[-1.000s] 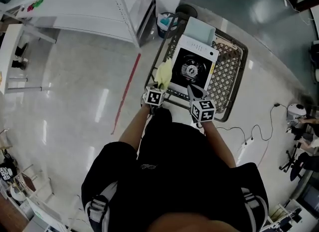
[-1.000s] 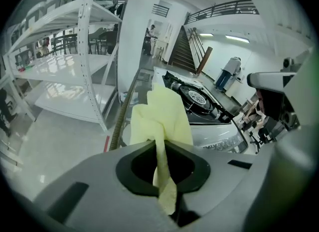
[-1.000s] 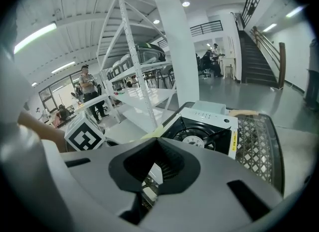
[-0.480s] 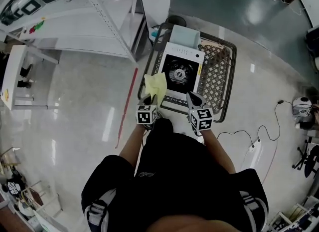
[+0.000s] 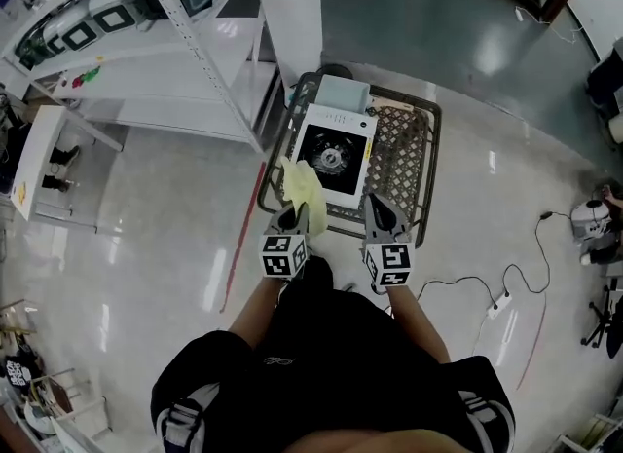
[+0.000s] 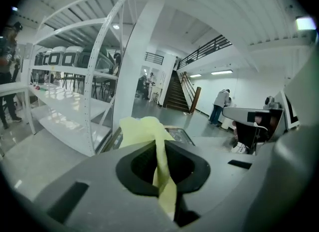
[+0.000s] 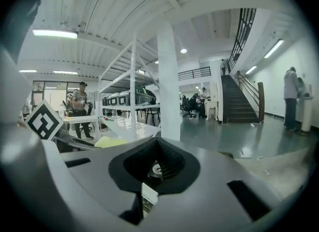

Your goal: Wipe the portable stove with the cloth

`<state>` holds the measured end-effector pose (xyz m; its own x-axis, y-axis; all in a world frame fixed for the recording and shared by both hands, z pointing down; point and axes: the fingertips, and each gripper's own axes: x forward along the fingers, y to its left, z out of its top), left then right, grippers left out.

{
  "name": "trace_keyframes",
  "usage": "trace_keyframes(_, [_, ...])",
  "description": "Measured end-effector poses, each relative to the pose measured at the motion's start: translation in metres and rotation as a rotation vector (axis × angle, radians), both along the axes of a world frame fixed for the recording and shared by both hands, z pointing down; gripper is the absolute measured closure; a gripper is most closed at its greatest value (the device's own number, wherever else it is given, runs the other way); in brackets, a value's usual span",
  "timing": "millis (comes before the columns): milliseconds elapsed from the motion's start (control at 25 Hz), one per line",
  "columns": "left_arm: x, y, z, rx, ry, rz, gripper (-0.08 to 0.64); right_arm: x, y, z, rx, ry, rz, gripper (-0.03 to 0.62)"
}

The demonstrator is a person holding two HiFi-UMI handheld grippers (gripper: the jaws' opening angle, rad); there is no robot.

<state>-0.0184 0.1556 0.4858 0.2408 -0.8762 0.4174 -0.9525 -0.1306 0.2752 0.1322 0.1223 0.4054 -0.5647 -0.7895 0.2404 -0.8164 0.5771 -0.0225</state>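
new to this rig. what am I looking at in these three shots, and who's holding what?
No robot: a person holds a two-jaw gripper in each hand. The top-down picture is from a camera on the person's head; the other two are from cameras riding on each gripper, looking along its jaws. The marker cubes belong to the grippers. The left gripper is shut on a yellow cloth. The right gripper is shut and empty. Both hover before a wire cart on the floor, which carries the white portable stove with a black top.
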Motion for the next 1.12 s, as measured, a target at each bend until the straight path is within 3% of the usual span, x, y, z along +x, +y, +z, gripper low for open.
trace_keyframes(160, [0.019,0.033,-0.034,0.082,-0.007,-0.055,0.526,0.026,0.029,-0.026,0.052,-0.042,0.031,0.586])
trace_keyframes(280, [0.028,0.056,-0.054,0.125,-0.055,-0.074,0.526,0.036,0.049,-0.040,0.087,-0.059,0.040,0.586])
trace_keyframes(480, [0.026,0.083,-0.069,0.155,-0.103,-0.093,0.526,0.037,0.072,-0.047,0.113,-0.098,0.037,0.587])
trace_keyframes(760, [0.025,0.080,-0.095,0.234,-0.103,-0.092,0.526,0.050,0.090,-0.065,0.141,-0.107,0.092,0.588])
trace_keyframes(1120, [0.001,0.077,-0.131,0.304,-0.083,-0.052,0.526,0.023,0.096,-0.092,0.175,-0.075,0.120,0.588])
